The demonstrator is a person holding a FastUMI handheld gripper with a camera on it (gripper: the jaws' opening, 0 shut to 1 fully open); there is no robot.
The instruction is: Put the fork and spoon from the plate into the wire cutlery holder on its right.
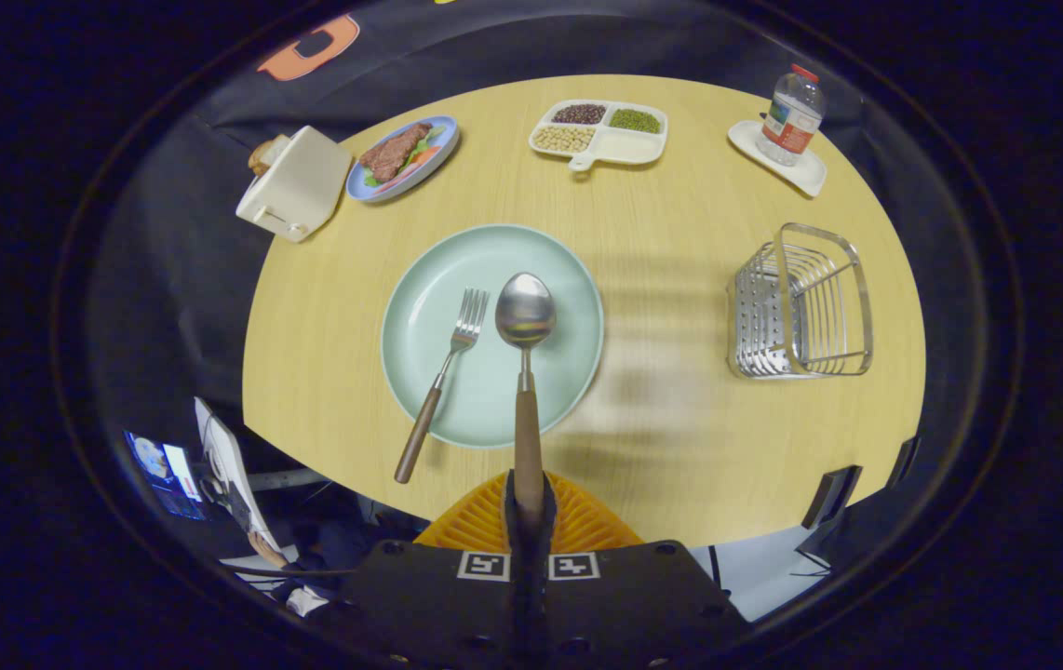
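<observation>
Your gripper (529,507) is pinching the spoon (525,344) by the end of its wooden handle, both fingers pressed together on it, so the spoon stands out straight ahead of the fingers with its bowl over the middle of the pale green plate (429,381). From this view you cannot tell whether the bowl touches the plate or is lifted off it. The fork (443,381) lies just to the left of the spoon — tines on the plate, wooden handle running back over the near rim onto the wooden table (671,242). The wire cutlery holder (801,302) stands well apart to the right of the plate, upright. Beyond the plate, on the far side of the table, you have a white toaster (297,184), a blue plate of meat and vegetables (404,156), a divided tray of beans (600,132) and a water bottle (790,116) standing on a small white dish (806,172).
</observation>
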